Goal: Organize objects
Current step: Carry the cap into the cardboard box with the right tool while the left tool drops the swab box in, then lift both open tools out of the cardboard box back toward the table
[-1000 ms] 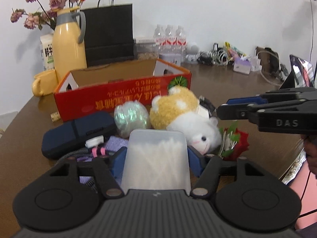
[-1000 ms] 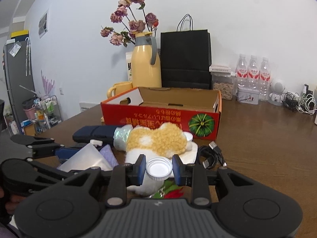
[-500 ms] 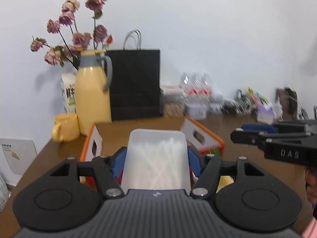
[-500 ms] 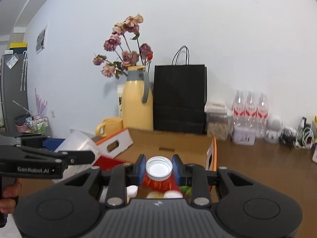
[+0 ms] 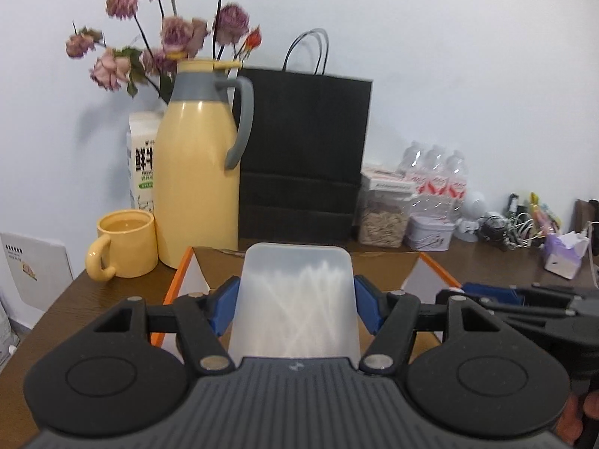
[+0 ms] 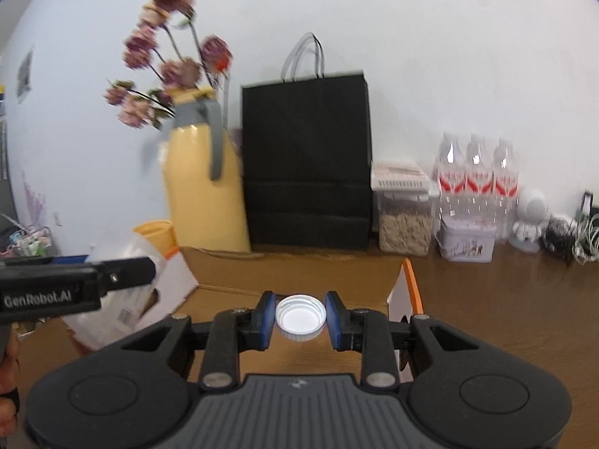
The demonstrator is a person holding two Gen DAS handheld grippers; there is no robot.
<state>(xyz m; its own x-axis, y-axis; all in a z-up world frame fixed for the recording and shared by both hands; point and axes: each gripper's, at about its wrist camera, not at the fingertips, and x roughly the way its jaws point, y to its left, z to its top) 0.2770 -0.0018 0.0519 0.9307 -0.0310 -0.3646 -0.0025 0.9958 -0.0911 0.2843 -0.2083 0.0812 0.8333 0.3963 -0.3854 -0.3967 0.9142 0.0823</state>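
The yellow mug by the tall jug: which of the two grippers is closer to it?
Left. The left gripper, holding a translucent box, hangs near the yellow mug; the right gripper, holding a white-capped bottle, is farther along the cardboard box.

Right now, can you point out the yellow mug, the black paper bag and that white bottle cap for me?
yellow mug (image 5: 129, 249): left wrist view, on the mug's front wall.
black paper bag (image 6: 307, 157): right wrist view, middle of its front face.
white bottle cap (image 6: 300, 317): right wrist view, on the cap's top, between the claw's blue pads.
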